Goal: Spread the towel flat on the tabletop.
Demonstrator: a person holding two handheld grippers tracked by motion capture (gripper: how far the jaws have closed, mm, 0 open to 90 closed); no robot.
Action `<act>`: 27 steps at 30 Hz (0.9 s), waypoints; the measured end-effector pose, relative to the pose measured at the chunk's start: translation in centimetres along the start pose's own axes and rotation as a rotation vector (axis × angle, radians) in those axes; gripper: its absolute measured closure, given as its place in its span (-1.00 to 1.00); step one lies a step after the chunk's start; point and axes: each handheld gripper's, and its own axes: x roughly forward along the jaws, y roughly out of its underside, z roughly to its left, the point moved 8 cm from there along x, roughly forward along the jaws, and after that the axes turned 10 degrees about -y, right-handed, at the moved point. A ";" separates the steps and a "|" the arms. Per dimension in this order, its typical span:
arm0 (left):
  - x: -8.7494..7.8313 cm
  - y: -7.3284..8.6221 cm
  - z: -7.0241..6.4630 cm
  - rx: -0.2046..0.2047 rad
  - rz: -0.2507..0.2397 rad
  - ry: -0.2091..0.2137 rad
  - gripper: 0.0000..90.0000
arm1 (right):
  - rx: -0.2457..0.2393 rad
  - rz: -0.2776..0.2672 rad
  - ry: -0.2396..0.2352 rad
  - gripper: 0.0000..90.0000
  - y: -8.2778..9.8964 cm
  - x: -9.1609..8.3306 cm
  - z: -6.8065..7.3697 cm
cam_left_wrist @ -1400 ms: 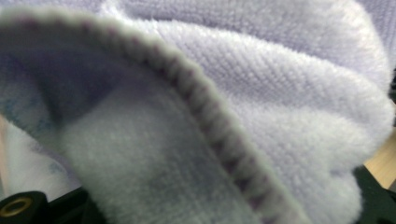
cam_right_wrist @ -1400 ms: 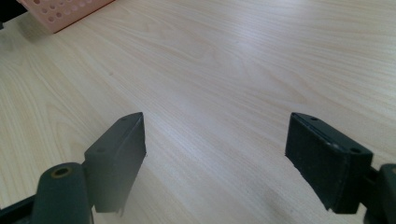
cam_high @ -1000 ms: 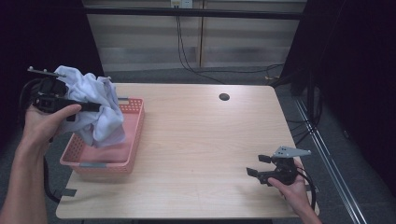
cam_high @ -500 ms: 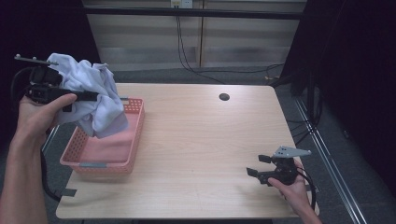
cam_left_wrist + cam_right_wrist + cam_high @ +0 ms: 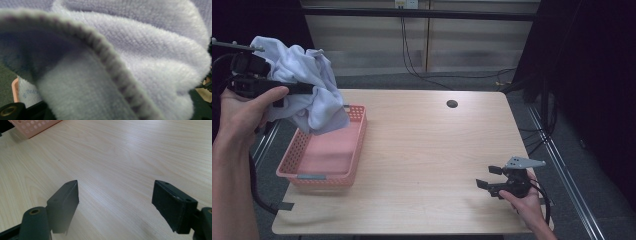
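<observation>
High view showed the left gripper (image 5: 304, 89) pinching a pale towel (image 5: 309, 85) up above the pink basket (image 5: 324, 150). Right gripper view showed the right gripper (image 5: 115, 202) spread wide over bare table (image 5: 125, 152), basket corner far off

- The light wood-grain rectangular surface (image 5: 422, 150) stands over a dark floor.
- A pink perforated plastic basket (image 5: 324, 172) sits directly on the surface near its left edge; its inside shows bare.
- A small round dark hole (image 5: 452, 104) marks the surface near its far edge, well apart from the basket.
</observation>
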 end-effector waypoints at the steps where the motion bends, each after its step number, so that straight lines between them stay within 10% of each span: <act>1: 0.0 -0.2 -0.4 0.008 -0.002 -0.002 -0.01 | 0.006 0.002 0.001 -0.53 0.0 0.0 0.0; 18: 5.3 -2.5 -10.5 0.164 0.027 0.153 -0.01 | 0.002 0.004 -0.001 -0.52 0.0 0.1 0.0; 27: 9.3 -0.7 -14.3 0.194 0.074 0.214 -0.02 | -0.003 0.005 0.011 -0.53 0.0 -0.1 -0.3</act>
